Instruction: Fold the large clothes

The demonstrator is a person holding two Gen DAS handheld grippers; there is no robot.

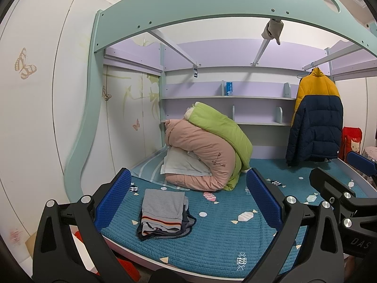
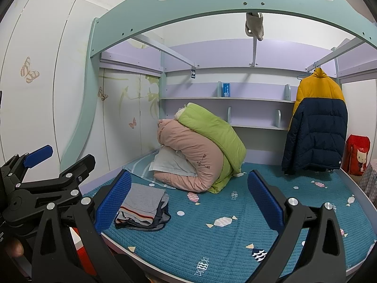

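A yellow and navy puffer jacket (image 1: 314, 118) hangs on a hanger from a rail at the back right of the bed; it also shows in the right wrist view (image 2: 315, 122). A small stack of folded grey and dark clothes (image 1: 163, 212) lies on the teal mattress (image 1: 223, 235) near its front left, also seen in the right wrist view (image 2: 142, 210). My left gripper (image 1: 188, 198) is open and empty, held above the mattress front. My right gripper (image 2: 188, 198) is open and empty beside it, to the right.
A rolled pink and green duvet with a pillow (image 1: 207, 151) sits mid-bed. Wall shelves (image 1: 226, 99) run behind it. The bunk frame beam (image 1: 212, 7) arches overhead. A red bag (image 2: 357, 153) stands at the far right. A wardrobe (image 1: 35, 94) is on the left.
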